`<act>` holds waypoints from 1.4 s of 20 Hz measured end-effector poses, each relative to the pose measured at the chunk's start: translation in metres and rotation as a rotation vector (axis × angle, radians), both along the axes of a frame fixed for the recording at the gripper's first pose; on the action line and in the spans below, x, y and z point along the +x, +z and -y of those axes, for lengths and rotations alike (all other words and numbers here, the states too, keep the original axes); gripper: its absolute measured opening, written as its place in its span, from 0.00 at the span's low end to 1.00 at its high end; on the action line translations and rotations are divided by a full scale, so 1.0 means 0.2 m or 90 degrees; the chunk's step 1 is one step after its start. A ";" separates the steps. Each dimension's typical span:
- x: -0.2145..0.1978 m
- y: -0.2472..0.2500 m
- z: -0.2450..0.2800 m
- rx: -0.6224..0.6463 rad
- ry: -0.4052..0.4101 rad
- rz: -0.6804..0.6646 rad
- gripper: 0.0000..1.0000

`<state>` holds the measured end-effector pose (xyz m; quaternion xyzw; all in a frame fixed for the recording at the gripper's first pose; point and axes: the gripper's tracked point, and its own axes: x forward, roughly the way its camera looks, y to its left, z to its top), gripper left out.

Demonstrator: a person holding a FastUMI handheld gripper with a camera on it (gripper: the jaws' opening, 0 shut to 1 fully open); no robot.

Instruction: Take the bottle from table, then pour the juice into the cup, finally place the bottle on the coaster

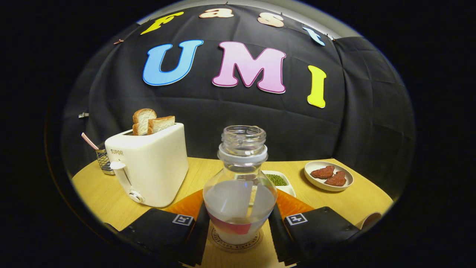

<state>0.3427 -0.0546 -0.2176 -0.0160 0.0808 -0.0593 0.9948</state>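
The jaws are closing on the uncapped bottle [240,186], which is sitting on the coaster [235,243] at six o'clock; only release seems left.

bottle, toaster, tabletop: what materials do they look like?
Clear round-bellied bottle, between the claw fingers on a round coaster: glass or clear plastic, glossy; see-through, with pale liquid inside. Cannot tell which.
Cream two-slot toaster: probably moulded plastic, smooth satin; soft highlights, rounded edges.
Yellow tabletop: looks like wood or wood-look laminate, matte; faint grain.
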 end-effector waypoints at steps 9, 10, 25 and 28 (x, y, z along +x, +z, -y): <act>-0.06 -0.03 0.03 0.032 -0.002 -0.033 0.98; -0.09 -0.04 0.04 0.031 -0.001 -0.040 0.98; -1.11 0.56 0.09 0.031 0.017 -0.007 0.98; -1.28 0.72 0.12 0.027 0.003 0.022 0.98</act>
